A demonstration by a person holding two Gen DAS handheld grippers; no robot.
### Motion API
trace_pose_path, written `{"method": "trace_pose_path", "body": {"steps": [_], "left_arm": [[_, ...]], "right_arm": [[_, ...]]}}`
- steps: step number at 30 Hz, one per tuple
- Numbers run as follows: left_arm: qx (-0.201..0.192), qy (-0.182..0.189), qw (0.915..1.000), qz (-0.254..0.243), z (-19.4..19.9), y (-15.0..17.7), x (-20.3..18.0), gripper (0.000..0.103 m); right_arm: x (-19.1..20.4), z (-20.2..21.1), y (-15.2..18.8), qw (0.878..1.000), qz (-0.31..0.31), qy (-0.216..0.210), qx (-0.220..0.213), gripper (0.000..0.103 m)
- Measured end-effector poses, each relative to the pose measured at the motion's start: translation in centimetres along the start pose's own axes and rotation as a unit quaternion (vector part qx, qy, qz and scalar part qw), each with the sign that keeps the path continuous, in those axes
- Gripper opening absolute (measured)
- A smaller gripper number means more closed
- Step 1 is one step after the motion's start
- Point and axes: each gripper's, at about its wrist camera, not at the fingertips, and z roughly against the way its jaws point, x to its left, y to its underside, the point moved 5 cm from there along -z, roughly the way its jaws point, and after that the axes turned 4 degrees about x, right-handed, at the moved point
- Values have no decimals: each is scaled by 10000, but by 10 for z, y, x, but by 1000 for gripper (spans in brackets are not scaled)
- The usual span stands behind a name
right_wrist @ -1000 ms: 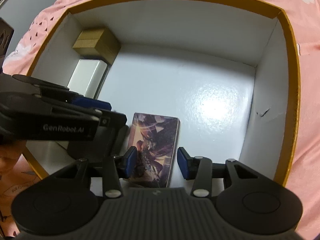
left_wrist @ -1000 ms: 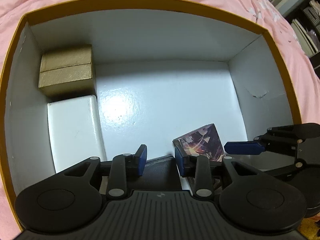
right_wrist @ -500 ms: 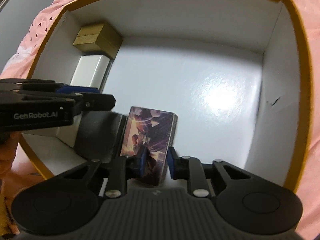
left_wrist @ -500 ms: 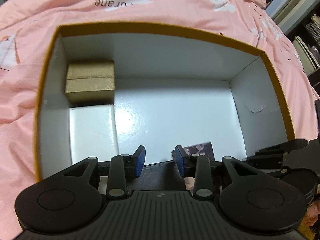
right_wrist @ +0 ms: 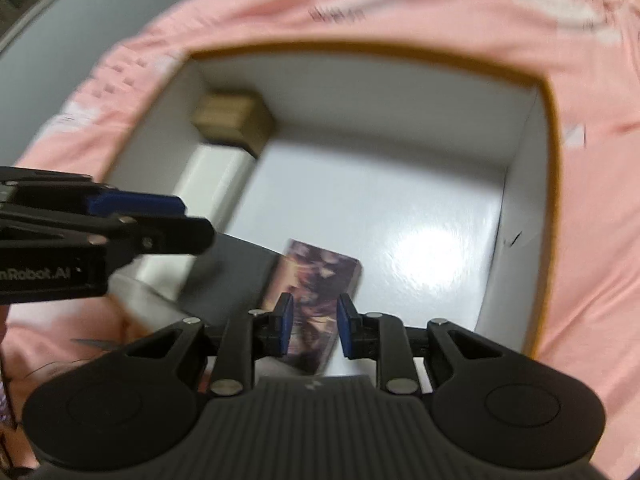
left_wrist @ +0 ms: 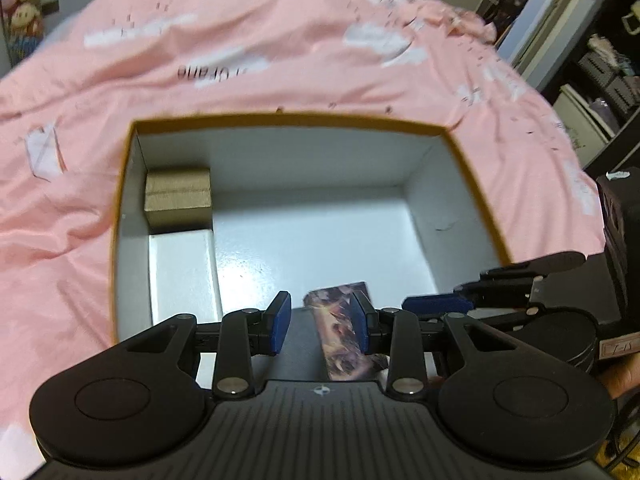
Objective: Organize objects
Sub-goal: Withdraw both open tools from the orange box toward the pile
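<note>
Right wrist view showed my right gripper (right_wrist: 312,326) opening its jaws around the picture box (right_wrist: 316,304), pads no longer pressing, presumably because it already lay by the black box (right_wrist: 232,276) at the carton's (right_wrist: 554,184) near edge. My left gripper (left_wrist: 320,322) hung apart and empty; the carton's right half offered free room

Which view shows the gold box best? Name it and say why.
The left wrist view. There the gold box sits sharp in the far left corner of the big box, with its lid seam visible. The right wrist view shows the same box only as a blurred tan block.
</note>
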Motion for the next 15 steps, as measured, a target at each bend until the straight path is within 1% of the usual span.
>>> {"method": "trace_pose_path", "body": {"steps": [3, 6, 8, 10, 12, 15], "left_arm": [[-212, -71, 9997, -98, 24, 17, -10, 39], [-260, -111, 9996, 24, 39, 39, -14, 39], [-161, -218, 9995, 157, 43, 56, -15, 39], [-18, -333, 9992, 218, 42, 73, -15, 39], [187, -429, 9985, 272, 41, 91, -14, 39], [505, -459, 9968, 412, 38, 119, -11, 39]], "right_arm": [[14, 26, 14, 9986, 293, -14, -436, 26], [25, 48, 31, 9962, 427, -47, -760, 26], [33, 57, 42, 9950, 469, -142, -875, 26], [43, 62, 55, 9933, 608, -139, -971, 26], [55, 62, 69, 9915, 855, -230, -956, 26], [71, 60, 93, 9895, 1126, -378, -822, 26]]}}
